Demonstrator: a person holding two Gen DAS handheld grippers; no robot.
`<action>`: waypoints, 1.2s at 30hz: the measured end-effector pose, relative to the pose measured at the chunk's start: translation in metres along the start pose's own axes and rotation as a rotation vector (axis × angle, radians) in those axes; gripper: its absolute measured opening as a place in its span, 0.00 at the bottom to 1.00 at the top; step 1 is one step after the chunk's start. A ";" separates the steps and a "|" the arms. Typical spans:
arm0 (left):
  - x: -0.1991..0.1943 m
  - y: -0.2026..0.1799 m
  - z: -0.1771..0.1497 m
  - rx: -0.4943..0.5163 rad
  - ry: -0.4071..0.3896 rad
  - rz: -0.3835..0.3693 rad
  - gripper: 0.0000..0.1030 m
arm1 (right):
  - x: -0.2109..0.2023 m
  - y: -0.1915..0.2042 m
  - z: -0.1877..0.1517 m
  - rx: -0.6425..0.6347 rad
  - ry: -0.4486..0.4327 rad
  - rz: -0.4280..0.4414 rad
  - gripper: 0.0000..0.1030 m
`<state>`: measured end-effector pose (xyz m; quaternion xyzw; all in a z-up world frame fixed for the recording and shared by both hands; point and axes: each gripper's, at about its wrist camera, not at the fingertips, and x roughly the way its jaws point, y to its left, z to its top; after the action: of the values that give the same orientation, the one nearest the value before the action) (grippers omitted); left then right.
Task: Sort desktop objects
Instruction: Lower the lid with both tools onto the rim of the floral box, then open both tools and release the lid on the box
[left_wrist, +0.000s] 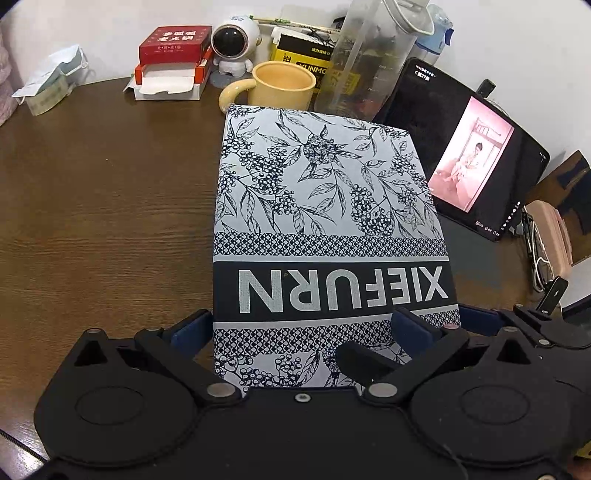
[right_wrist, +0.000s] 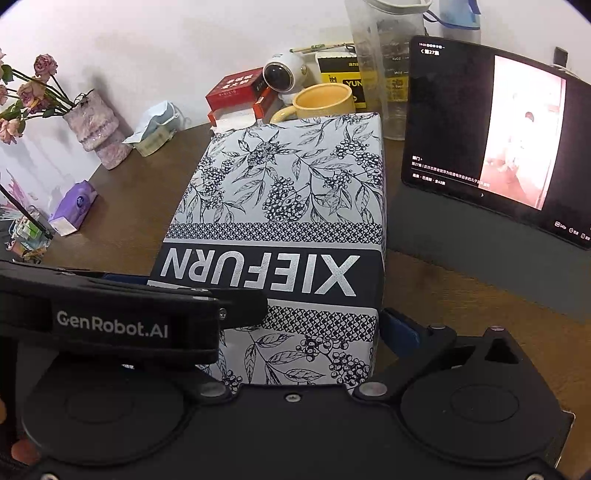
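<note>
Both tools are at the near end of the floral XIEFURN box (left_wrist: 325, 229) lying flat on the brown desk (left_wrist: 110, 206); the left gripper (left_wrist: 306, 328) and right gripper (right_wrist: 317, 325) stand wide, fingers flanking its sides, whether gripping I cannot tell

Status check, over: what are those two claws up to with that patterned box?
Both grippers open, straddling XIEFURN box. Box on table. Yellow mug, tablet close behind.

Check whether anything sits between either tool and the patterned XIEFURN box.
Nothing visible does. The left tool and right tool both straddle the XIEFURN box's near end, fingers on each side. The yellow mug stands behind its far end.
</note>
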<state>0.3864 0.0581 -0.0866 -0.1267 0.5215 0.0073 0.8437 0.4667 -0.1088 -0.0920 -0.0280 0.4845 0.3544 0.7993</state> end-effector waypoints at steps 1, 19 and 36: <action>0.001 0.000 0.000 -0.001 0.002 -0.001 1.00 | 0.001 0.000 0.000 0.001 0.000 -0.001 0.99; 0.021 0.005 0.001 0.002 0.039 0.000 1.00 | 0.018 -0.005 0.001 0.021 0.056 -0.010 0.99; 0.011 0.011 -0.012 0.021 -0.024 0.025 1.00 | 0.004 0.003 -0.010 -0.059 0.002 -0.008 1.00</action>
<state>0.3796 0.0644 -0.1037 -0.1113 0.5129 0.0137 0.8511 0.4591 -0.1081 -0.0997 -0.0536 0.4746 0.3654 0.7990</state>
